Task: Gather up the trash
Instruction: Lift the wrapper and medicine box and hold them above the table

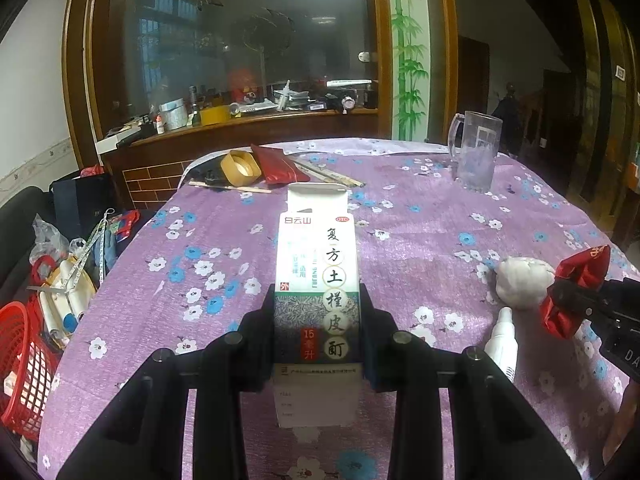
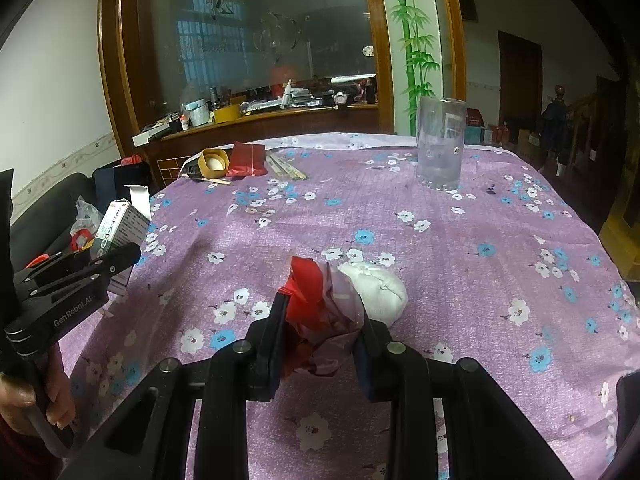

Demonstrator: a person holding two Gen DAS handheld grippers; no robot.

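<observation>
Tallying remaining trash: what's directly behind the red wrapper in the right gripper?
A crumpled white tissue wad on the purple tablecloth, right behind the red wrapper. Its near edge is hidden.

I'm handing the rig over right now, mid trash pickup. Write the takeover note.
Left tongs: shut on the medicine box, lifted over the table.
Right tongs: shut on the crumpled red wrapper.
Done: both pieces picked up, neither binned yet.
Left on the table: white tissue wad, small white bottle, red packet and tape roll at the far edge.
</observation>
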